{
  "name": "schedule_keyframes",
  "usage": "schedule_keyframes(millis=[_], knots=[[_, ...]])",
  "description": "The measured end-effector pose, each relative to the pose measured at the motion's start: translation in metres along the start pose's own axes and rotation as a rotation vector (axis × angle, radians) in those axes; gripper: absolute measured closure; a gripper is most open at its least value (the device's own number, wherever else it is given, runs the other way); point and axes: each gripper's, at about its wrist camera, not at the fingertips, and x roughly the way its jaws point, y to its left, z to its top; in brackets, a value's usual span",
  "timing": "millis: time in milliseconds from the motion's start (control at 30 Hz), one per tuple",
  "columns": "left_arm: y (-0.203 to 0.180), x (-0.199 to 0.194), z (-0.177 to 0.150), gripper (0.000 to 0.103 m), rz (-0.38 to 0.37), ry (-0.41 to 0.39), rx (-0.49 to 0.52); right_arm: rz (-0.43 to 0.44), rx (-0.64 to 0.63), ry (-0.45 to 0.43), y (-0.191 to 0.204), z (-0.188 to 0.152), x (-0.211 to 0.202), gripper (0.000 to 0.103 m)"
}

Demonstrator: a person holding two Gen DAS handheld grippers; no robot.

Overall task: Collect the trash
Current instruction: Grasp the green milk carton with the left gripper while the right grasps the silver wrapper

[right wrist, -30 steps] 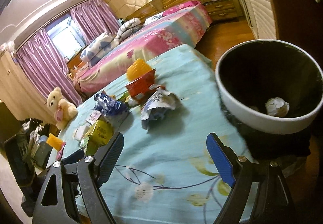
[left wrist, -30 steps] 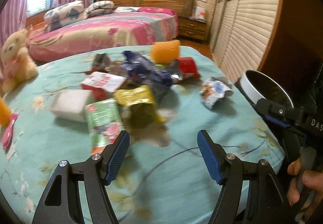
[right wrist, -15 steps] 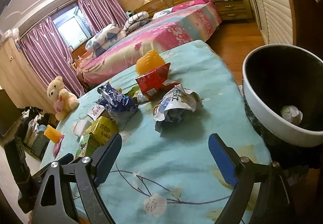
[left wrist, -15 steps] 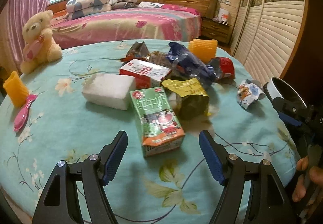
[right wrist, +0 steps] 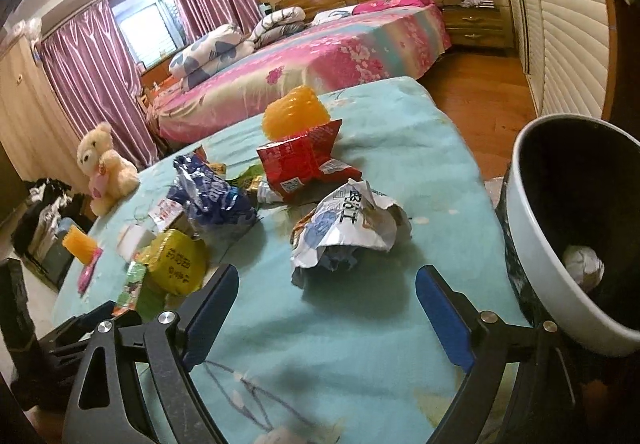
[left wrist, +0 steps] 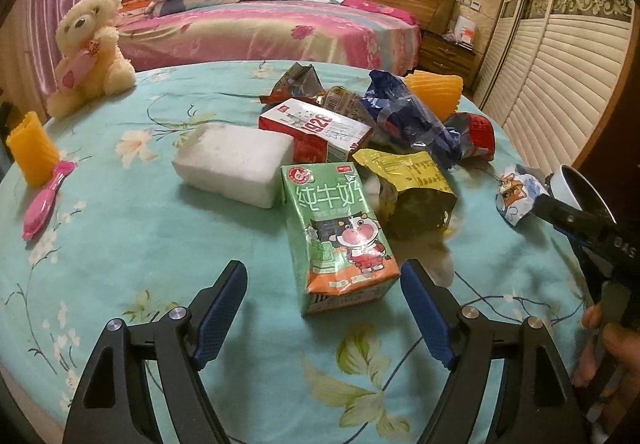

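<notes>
From the left wrist view, the left claw stands wide apart over the round desk with its teal flowered cloth. Its jaws have just been opening, and the near end of a green milk carton lies between the blue pads without either pad pressing on it. Behind the carton sit a white foam block, a red-and-white carton, a yellow pouch, a dark blue wrapper and a red packet, heaped close together. A crumpled white wrapper lies apart toward the right edge, near the rim of a white bin. At the far left stand an orange cup, a pink brush and a teddy bear.

From the right wrist view, the right claw is also wide open, its jaws having just been opening, and grips nothing. The crumpled white wrapper lies on the cloth just beyond its tips. The white bin sits just off the desk's right edge, dark inside, with one crumpled white ball of paper at the bottom. The red packet leans in front of a second orange cup.
</notes>
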Motion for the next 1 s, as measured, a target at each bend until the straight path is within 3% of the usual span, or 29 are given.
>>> schedule_keyframes(millis=[400, 433, 500, 533, 600, 667, 1000], knots=[[0.003, 0.021, 0.002, 0.028, 0.01, 0.015, -0.033, -0.01, -0.049, 0.062, 0.0, 0.014, 0.027, 0.014], [0.003, 0.022, 0.002, 0.031, 0.013, 0.011, -0.028, -0.004, -0.05, 0.063, 0.0, 0.014, 0.027, 0.017], [0.002, 0.022, 0.0, 0.049, 0.017, 0.001, -0.014, 0.005, -0.053, 0.069, -0.001, 0.012, 0.027, 0.043], [0.002, 0.022, -0.001, 0.054, 0.019, -0.002, -0.008, 0.016, -0.052, 0.077, -0.002, 0.011, 0.027, 0.051], [0.004, 0.02, -0.003, 0.055, 0.004, -0.009, -0.017, 0.027, -0.062, 0.066, -0.001, 0.009, 0.023, 0.069], [0.008, 0.017, -0.005, 0.056, -0.011, -0.015, -0.03, 0.019, -0.07, 0.055, 0.002, 0.008, 0.019, 0.076], [-0.002, -0.014, -0.02, 0.056, -0.058, -0.074, 0.019, 0.054, -0.033, 0.042, 0.002, -0.01, -0.004, 0.08]])
